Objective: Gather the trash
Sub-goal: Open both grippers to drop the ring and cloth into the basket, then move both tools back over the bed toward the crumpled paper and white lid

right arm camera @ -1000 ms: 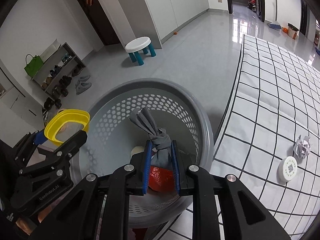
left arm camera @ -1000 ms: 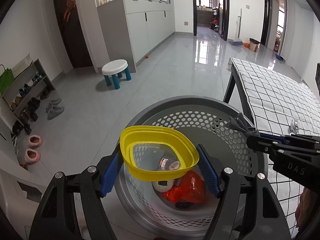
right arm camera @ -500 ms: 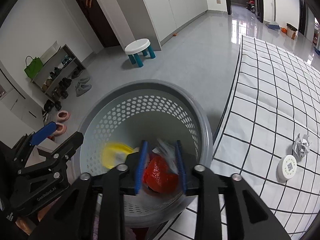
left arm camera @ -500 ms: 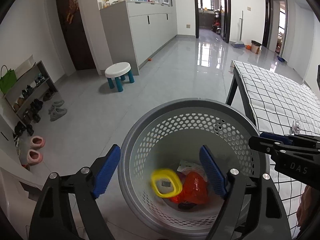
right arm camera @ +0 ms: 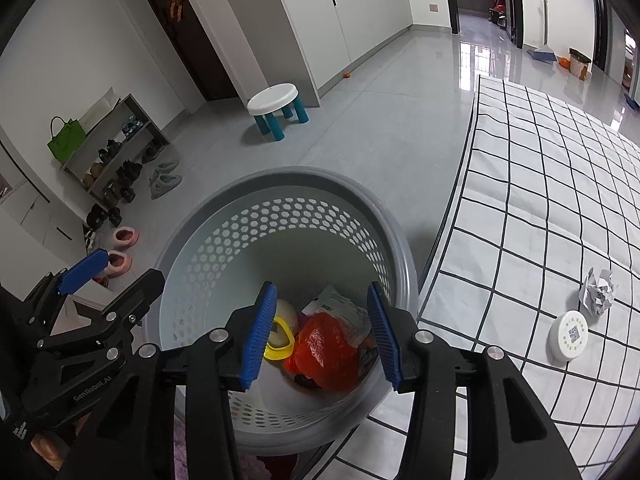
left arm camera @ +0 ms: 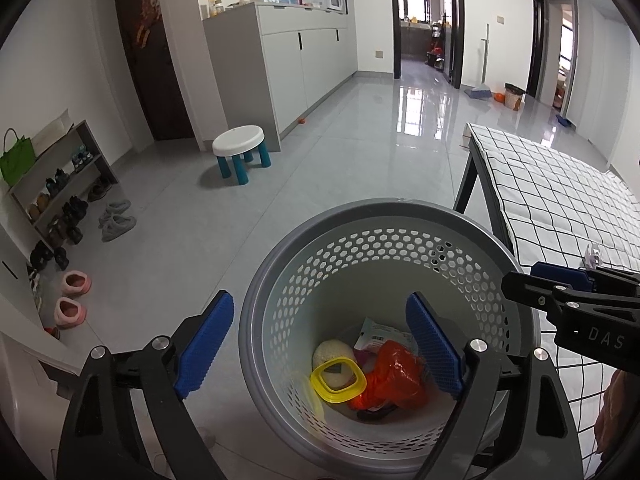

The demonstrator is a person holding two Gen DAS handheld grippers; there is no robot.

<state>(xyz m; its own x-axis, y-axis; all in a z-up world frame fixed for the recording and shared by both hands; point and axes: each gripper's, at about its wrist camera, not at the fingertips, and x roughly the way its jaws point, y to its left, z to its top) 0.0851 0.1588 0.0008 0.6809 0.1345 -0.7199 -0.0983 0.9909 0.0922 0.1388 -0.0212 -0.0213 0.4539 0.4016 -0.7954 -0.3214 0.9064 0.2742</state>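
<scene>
Both grippers have let go since a second ago: the yellow cup [left arm camera: 338, 380] that the left gripper [left arm camera: 320, 346] carried and the grey rag from the right gripper [right arm camera: 320, 336] have dropped into the grey basket [left arm camera: 280, 280]. The cup now lies on the basket floor against an orange bag [left arm camera: 394, 376], with a pale round lump [left arm camera: 332, 354] and a printed wrapper [left arm camera: 380, 334] just behind them; the rag cannot be made out among them. Each gripper hangs above the basket mouth with its blue pads spread wide and nothing between them.

Nothing stands between the grippers and the basket. Just beside it on the right is a table under a checked cloth [right arm camera: 540, 200], where two pieces remain: one crumpled paper ball [right arm camera: 598, 292] and one white round lid [right arm camera: 568, 334], near each other. Farther off on the floor stand one white stool [left arm camera: 240, 150], one shoe rack [left arm camera: 60, 184], two pink slippers [left arm camera: 72, 296] and two grey ones.
</scene>
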